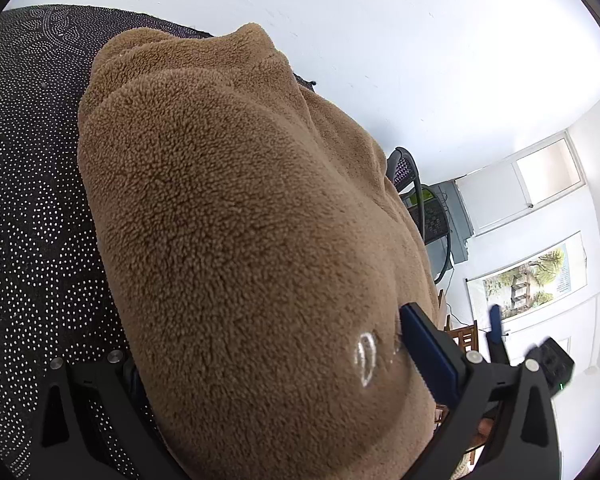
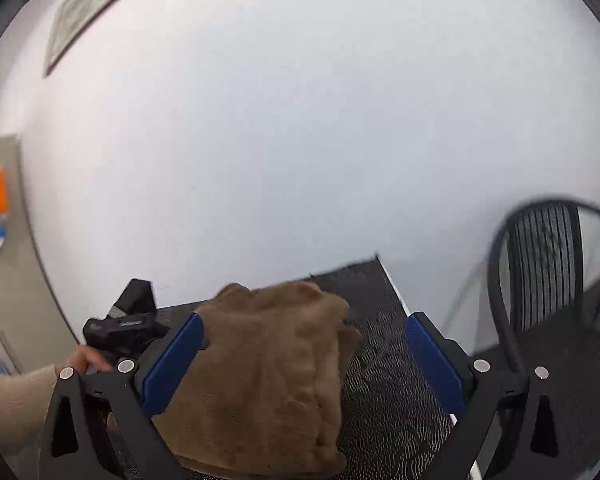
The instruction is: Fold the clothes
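Observation:
A brown fleece garment [image 1: 236,208] lies bunched on a table covered with black white-dotted cloth [image 1: 32,208]. It fills the left wrist view and bulges up between the jaws of my left gripper [image 1: 268,340], which stand wide apart. The right blue pad [image 1: 428,352] shows, while the left finger is buried behind the fleece. A silver zip pull [image 1: 365,358] glints near that pad. In the right wrist view my right gripper [image 2: 304,340] is open over the fleece [image 2: 260,368], whose folded edge touches its left pad [image 2: 174,364]. A hand [image 2: 86,358] holds the left gripper [image 2: 120,326] beyond it.
The table's far corner [image 2: 376,258] meets a white wall. A black mesh chair [image 2: 544,272] stands right of the table edge. Farther off are a hanging landscape picture [image 1: 528,276], a window [image 1: 540,176] and a wooden chair [image 1: 466,338].

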`<state>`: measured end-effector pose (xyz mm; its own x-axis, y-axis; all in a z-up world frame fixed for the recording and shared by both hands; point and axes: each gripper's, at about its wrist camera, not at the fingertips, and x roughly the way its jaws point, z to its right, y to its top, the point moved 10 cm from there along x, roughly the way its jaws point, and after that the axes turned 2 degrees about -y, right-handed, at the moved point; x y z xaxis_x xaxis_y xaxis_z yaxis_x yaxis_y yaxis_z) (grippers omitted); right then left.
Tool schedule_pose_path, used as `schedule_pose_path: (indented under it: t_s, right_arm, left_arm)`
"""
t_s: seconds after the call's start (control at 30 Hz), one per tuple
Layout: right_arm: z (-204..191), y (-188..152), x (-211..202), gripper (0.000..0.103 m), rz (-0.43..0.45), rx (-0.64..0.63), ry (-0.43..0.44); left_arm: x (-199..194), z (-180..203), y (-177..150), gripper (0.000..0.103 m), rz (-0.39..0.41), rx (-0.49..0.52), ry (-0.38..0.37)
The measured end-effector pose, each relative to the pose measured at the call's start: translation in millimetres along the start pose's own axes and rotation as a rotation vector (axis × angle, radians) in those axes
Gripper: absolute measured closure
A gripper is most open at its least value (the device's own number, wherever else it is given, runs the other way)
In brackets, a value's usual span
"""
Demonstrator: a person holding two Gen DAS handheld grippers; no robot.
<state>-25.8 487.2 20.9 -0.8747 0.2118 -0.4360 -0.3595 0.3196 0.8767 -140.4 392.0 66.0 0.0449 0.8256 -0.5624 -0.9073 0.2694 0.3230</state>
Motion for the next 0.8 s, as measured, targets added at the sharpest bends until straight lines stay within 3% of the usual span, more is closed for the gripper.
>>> schedule_pose_path:
  t_s: [0.3,0.4,0.63,0.8]
  right_arm:
    - [-44,8,-26,0.001,0.114,-0.12,0.159]
    - [-38,6,-17,0.001,0.073,-0.086,0.167]
    - [-10,6,17,0.001,-0.103,0.128,0.197]
    - [-13,3,64,0.001,-0.251,0.19,0.29]
  left_arm:
    - [0,0,1,0.001,-0.001,0.001,0.004]
    - [-1,0,0,0.001,-0.005,0.002,0.007]
    - [10,7,5,0.001,-0.02,0.009,0.005]
    - [10,8,5,0.001,-0.02,0.016,-0.012]
